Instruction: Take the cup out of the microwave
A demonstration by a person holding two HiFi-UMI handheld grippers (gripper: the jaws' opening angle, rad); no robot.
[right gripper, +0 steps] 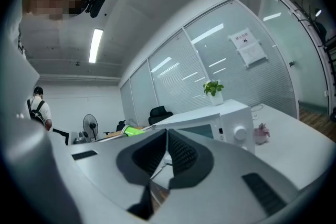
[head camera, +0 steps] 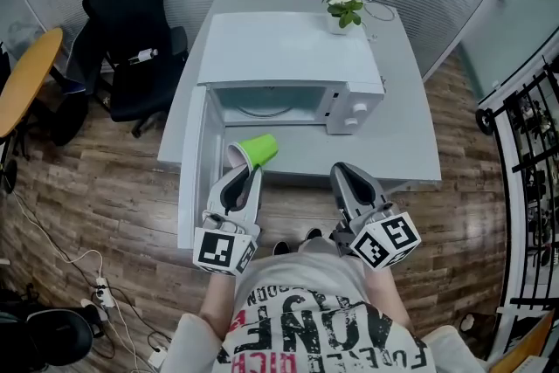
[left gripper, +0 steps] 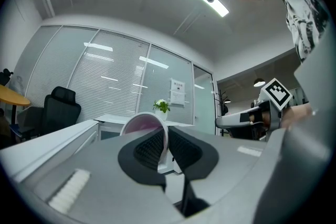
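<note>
The microwave [head camera: 288, 57] stands on a white table [head camera: 410, 127]. Its door [head camera: 194, 170] hangs open on the microwave's left, reaching past the table's front edge. Bare tabletop lies to the microwave's right. The green cup [head camera: 258, 150] is outside, just before the cavity, tilted, its rim clamped by the left gripper [head camera: 243, 177]. The right gripper [head camera: 345, 175], before the microwave's control panel, is clenched pad against pad.

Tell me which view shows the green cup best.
The head view: nearly the whole cup shows, tilted, gripped by the left gripper before the open microwave. The left gripper view shows only its rim and inside between the jaws; the right gripper view, a green sliver.
</note>
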